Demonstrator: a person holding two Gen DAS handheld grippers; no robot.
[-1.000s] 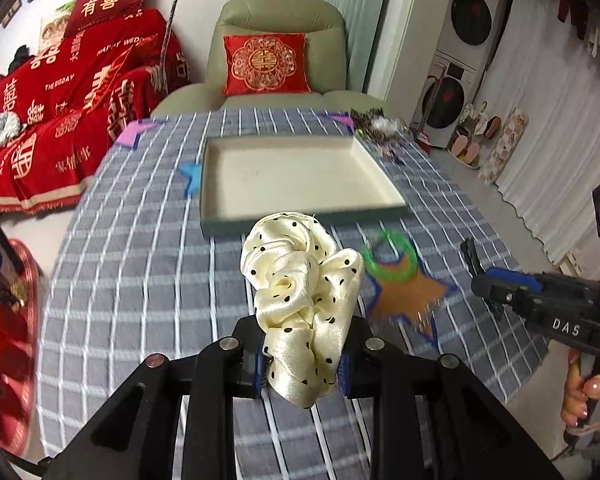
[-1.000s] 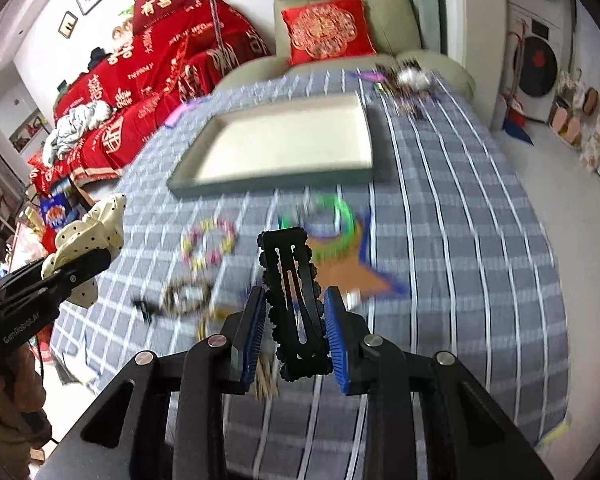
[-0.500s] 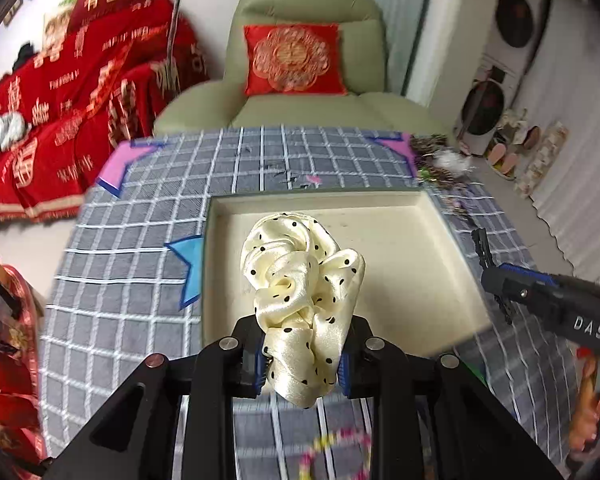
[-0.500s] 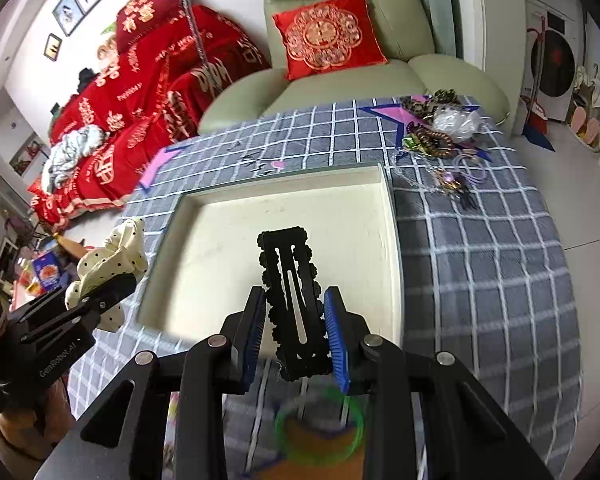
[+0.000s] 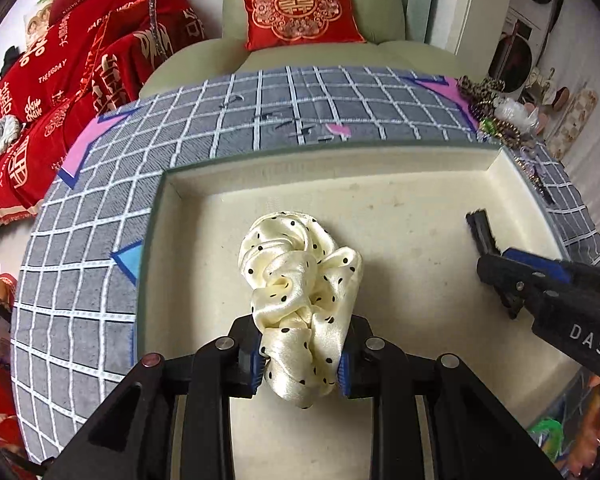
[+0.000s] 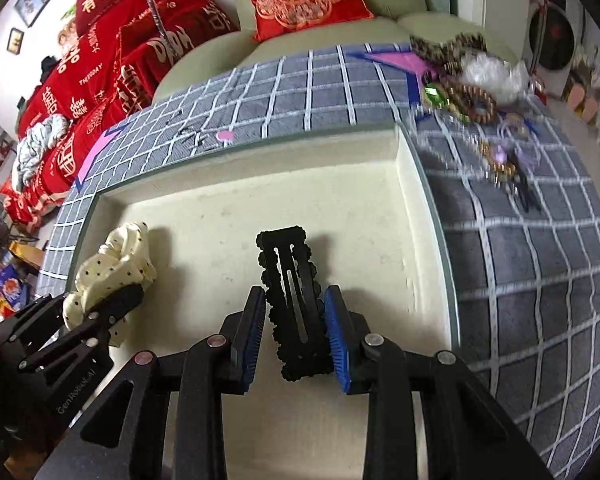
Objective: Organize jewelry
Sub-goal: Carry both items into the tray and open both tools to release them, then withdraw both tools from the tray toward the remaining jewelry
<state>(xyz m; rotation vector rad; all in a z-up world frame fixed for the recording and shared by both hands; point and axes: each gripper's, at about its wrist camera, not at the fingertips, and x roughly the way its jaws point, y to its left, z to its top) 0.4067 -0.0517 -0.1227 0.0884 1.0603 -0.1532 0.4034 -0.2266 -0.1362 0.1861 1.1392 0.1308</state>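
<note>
On my left, the left gripper pinches the cream polka-dot scrunchie between its pads, over the cream floor of the shallow tray. To the right, my right gripper holds the black hair clip, its jaws narrow around it, also above the tray. Further right, a heap of bracelets lies on the checked cloth.

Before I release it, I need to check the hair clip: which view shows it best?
The right wrist view: the hair clip stands full length between the jaws. The left wrist view shows only its tip.
</note>
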